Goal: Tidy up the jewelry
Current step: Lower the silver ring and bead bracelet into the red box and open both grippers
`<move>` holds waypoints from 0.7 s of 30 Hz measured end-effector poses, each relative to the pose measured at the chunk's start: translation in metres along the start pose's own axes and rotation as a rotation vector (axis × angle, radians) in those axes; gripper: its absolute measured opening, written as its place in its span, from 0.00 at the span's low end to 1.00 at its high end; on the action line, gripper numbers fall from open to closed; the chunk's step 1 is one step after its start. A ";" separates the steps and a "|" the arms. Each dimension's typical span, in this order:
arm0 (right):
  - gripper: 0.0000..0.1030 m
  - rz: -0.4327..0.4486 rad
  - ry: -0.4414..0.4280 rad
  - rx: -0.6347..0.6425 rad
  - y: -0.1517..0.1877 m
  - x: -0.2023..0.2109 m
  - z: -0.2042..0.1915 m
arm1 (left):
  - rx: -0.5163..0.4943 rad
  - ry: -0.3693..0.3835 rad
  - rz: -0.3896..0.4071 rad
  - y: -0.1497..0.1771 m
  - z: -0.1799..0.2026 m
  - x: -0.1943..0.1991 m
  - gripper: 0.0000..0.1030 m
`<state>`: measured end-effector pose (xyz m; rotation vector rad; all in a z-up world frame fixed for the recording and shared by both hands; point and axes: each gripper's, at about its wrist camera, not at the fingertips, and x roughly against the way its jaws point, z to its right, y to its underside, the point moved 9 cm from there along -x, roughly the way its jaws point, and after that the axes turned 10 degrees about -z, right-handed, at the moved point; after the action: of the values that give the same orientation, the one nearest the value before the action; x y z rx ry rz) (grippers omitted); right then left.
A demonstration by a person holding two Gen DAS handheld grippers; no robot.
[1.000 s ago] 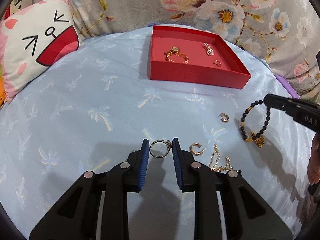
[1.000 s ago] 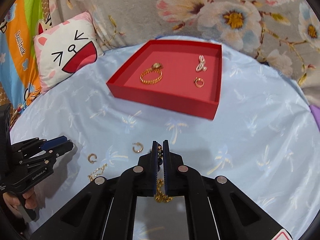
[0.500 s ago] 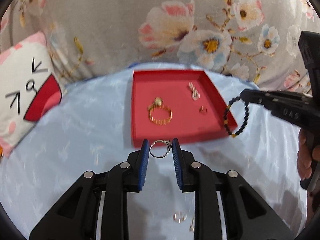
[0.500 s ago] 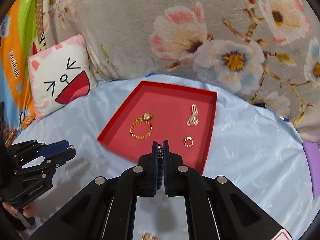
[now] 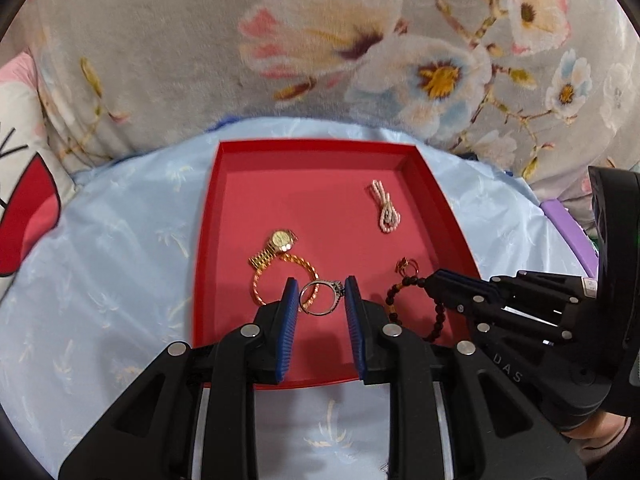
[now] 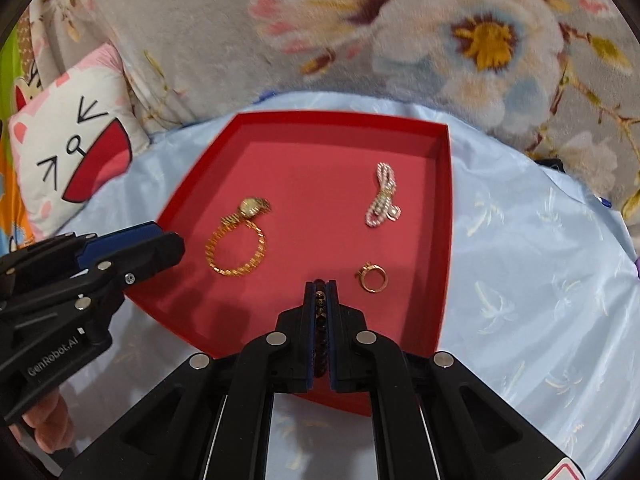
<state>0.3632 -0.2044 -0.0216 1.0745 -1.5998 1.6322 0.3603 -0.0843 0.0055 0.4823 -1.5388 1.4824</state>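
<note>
Jewelry's mid-transfer here, both hands loaded at once. Nearest in the left wrist view, the left gripper [image 5: 322,298] has its jaws clenched on a silver ring [image 5: 321,298], held by its edges with the stone toward the right pad, hanging over the near part of the red tray [image 5: 208,248]. Just to its right, the right gripper [image 5: 434,280] has its jaws pinched tight on a dark beaded bracelet [image 5: 404,300], which dangles in a loop over the tray's near right corner; in the right wrist view you only see beads sandwiched between the pads. Farther in, the tray already has a gold watch [image 5: 282,240] lying with a gold chain bracelet [image 5: 280,276], a small gold ring [image 6: 373,277], and a pearl piece [image 5: 385,210] toward the back. The tray sits on a light blue bedsheet [image 5: 120,260], with a floral blanket [image 5: 360,40] behind it. My read: it's the drop-off step. Next move probably needs each one lowered over a bare patch of red and let go gently, so the ring doesn't roll and nothing tangles with the chain.
</note>
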 end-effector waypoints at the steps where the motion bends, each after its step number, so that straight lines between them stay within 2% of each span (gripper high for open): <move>1: 0.04 -0.006 0.017 0.004 0.002 -0.004 0.003 | 0.002 -0.003 -0.011 0.003 -0.001 -0.005 0.22; 8: 0.04 -0.010 0.038 -0.012 0.012 -0.011 0.016 | 0.023 0.010 -0.081 0.014 -0.005 -0.029 0.22; 16: 0.09 0.012 0.010 -0.064 0.017 -0.002 0.027 | 0.032 0.013 -0.086 0.012 -0.007 -0.036 0.23; 21: 0.14 0.035 -0.012 -0.086 0.024 0.009 0.032 | 0.061 0.018 -0.075 0.009 -0.015 -0.033 0.34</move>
<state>0.3423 -0.2388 -0.0279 1.0196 -1.6895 1.5674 0.3752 -0.0792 -0.0283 0.5553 -1.4486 1.4754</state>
